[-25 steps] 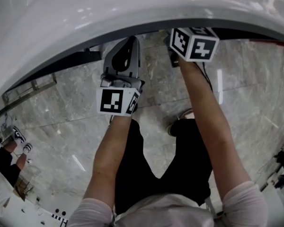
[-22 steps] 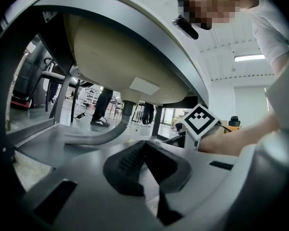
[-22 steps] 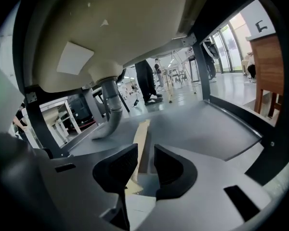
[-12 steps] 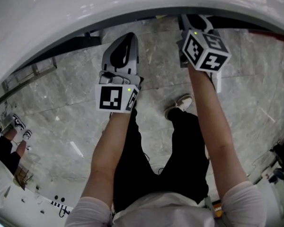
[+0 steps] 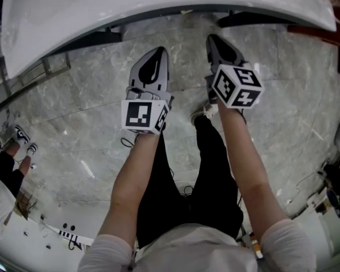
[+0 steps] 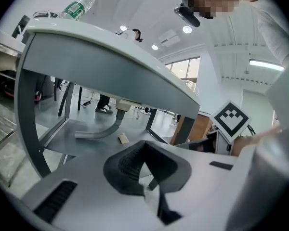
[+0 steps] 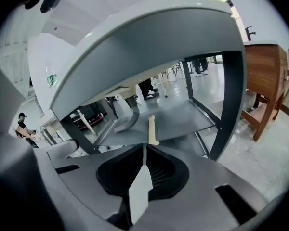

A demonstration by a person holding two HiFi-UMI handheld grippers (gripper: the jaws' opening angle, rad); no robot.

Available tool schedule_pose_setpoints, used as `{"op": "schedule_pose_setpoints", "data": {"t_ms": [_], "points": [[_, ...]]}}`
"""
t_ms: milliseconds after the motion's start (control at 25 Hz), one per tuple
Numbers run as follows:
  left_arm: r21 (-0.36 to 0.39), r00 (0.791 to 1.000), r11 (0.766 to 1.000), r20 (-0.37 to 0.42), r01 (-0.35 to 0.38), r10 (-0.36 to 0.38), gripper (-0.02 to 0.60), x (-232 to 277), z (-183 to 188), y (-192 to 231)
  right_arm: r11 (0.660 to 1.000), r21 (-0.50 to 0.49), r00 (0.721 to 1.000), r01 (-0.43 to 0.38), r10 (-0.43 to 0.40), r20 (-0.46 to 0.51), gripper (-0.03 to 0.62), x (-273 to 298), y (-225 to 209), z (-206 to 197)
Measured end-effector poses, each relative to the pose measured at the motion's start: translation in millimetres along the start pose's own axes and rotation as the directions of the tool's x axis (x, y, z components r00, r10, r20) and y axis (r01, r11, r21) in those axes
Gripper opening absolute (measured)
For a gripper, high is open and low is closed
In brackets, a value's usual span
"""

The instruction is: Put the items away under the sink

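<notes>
The white sink unit [image 5: 158, 4] spans the top of the head view. Both grippers hover in front of its edge, above the marble floor. My left gripper [image 5: 157, 52] is shut with nothing in it. My right gripper [image 5: 212, 38] is shut and empty too. In the right gripper view, the jaws [image 7: 144, 150] point at the grey shelf [image 7: 188, 117] under the sink. A pale wooden stick-like item [image 7: 152, 129] lies there beside the drain pipe [image 7: 127, 119]. The left gripper [image 6: 143, 150] sees the same shelf [image 6: 82, 141], with the item [image 6: 123, 138] as a small pale piece.
A water bottle [image 6: 79, 6] lies on top of the sink unit. Dark metal legs [image 7: 231, 100] frame the shelf. A wooden cabinet [image 7: 265, 90] stands to the right. Another person [image 5: 5, 169] stands on the floor at the far left. Cables and gear [image 5: 334, 191] sit at the right edge.
Both grippers have drawn back from under the sink's edge toward me and risen. More floor now shows between them and the sink. Their jaws stayed shut.
</notes>
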State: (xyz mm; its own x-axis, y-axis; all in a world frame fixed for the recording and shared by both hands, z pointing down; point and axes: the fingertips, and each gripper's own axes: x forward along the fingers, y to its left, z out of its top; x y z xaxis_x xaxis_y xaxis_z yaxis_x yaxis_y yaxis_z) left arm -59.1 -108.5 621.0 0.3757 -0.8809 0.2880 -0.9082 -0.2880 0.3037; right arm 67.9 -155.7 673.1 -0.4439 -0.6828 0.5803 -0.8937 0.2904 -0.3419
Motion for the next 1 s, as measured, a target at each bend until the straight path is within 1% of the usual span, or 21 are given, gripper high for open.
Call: {"op": "schedule_pose_setpoints", "data": {"t_ms": [160, 280, 400, 520, 680, 800, 840, 920, 1000], "points": [[-0.014, 1.000, 1.000, -0.009, 0.010, -0.010, 0.003, -21, 26, -25, 0.999, 0.026, 0.999, -0.029, 0.029, -0.015, 0.049, -42, 26, 4], [-0.019, 1.000, 1.000, 0.005, 0.015, -0.015, 0.003, -36, 48, -40, 0.998, 0.009, 0.998, -0.058, 0.058, -0.004, 0.049, -69, 49, 16], [-0.027, 1.000, 0.999, 0.023, 0.021, -0.020, 0.003, -55, 74, -58, 0.995, 0.019, 0.996, -0.094, 0.094, 0.006, 0.049, -97, 68, 30], [-0.025, 0.998, 0.999, 0.055, 0.033, -0.032, 0.003, -71, 106, -74, 0.993, 0.003, 0.993, -0.114, 0.114, 0.035, 0.049, -124, 81, 55], [0.000, 0.993, 0.998, 0.097, 0.067, -0.066, 0.003, -88, 149, -91, 0.991, -0.021, 0.986, -0.131, 0.133, 0.103, 0.049, -160, 100, 97], [0.023, 0.986, 0.995, 0.129, 0.098, -0.101, 0.003, -97, 181, -106, 0.988, -0.050, 0.975, -0.147, 0.153, 0.159, 0.049, -187, 112, 129], [0.030, 0.983, 0.994, 0.145, 0.110, -0.113, 0.003, -101, 193, -112, 0.986, -0.045, 0.970, -0.158, 0.164, 0.178, 0.049, -196, 117, 140], [0.035, 0.974, 0.990, 0.177, 0.134, -0.138, 0.003, -110, 219, -123, 0.978, 0.009, 0.953, -0.206, 0.199, 0.226, 0.049, -216, 125, 164], [0.032, 0.964, 0.986, 0.208, 0.165, -0.168, 0.003, -123, 246, -134, 0.965, 0.061, 0.930, -0.256, 0.228, 0.288, 0.049, -239, 134, 191]]}}
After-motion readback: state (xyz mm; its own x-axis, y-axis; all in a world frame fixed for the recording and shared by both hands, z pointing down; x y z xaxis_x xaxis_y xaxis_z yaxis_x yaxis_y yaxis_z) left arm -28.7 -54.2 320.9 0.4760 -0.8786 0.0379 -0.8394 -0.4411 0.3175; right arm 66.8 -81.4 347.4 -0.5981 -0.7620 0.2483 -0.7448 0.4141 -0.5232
